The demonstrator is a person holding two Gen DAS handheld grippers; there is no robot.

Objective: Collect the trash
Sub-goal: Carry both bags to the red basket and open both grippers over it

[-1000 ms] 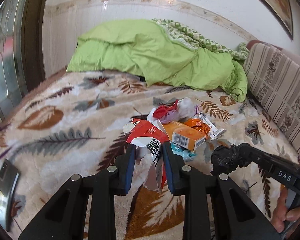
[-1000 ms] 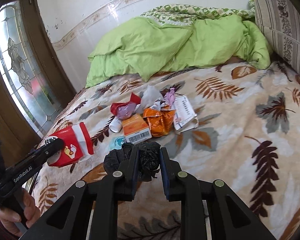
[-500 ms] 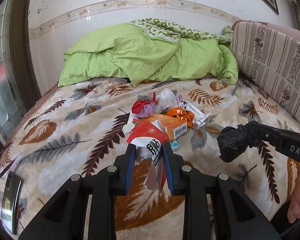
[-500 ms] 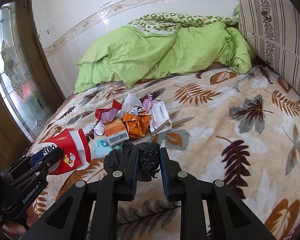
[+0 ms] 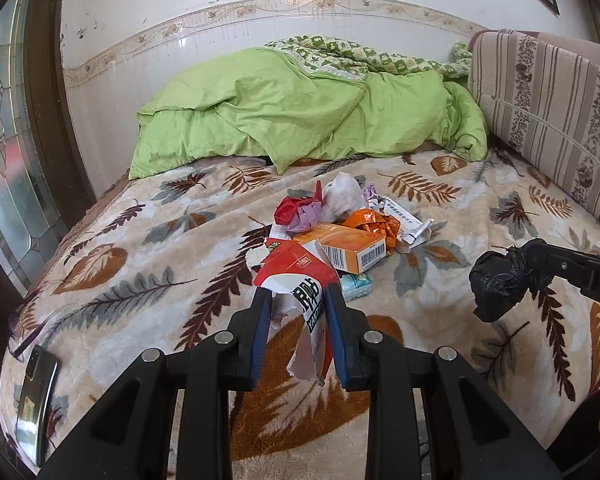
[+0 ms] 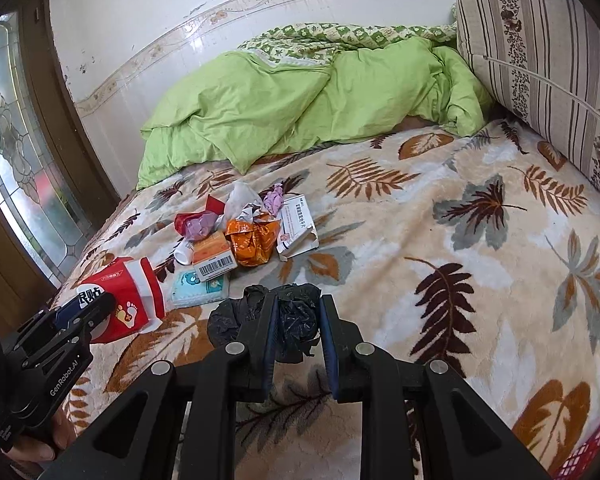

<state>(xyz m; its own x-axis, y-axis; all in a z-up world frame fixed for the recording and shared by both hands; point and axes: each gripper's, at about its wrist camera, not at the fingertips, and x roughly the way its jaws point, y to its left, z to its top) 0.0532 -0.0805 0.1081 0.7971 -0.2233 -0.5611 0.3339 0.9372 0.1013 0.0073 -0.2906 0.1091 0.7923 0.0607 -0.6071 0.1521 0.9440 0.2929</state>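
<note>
My left gripper (image 5: 298,300) is shut on a torn red and white wrapper (image 5: 300,280), held just above the bed; the same wrapper (image 6: 120,300) shows at the lower left of the right wrist view. My right gripper (image 6: 298,308) is shut on a crumpled black plastic bag (image 6: 296,320), which also hangs at the right of the left wrist view (image 5: 500,284). A trash pile lies on the blanket beyond both: an orange box (image 5: 348,248), an orange foil wrapper (image 6: 252,242), a white medicine box (image 6: 298,226), a red wrapper (image 5: 296,212), a blue tissue pack (image 6: 198,286).
A leaf-patterned blanket (image 5: 140,264) covers the bed. A green duvet (image 5: 300,120) is bunched at the far end by the wall. A striped cushion (image 5: 548,120) lines the right side. A phone (image 5: 36,392) lies near the bed's left front corner. A glazed door (image 6: 16,160) stands left.
Both grippers have drawn back from the trash pile with their loads, which now looks farther off. The left view has rolled level, and the wall switches have come into sight.
</note>
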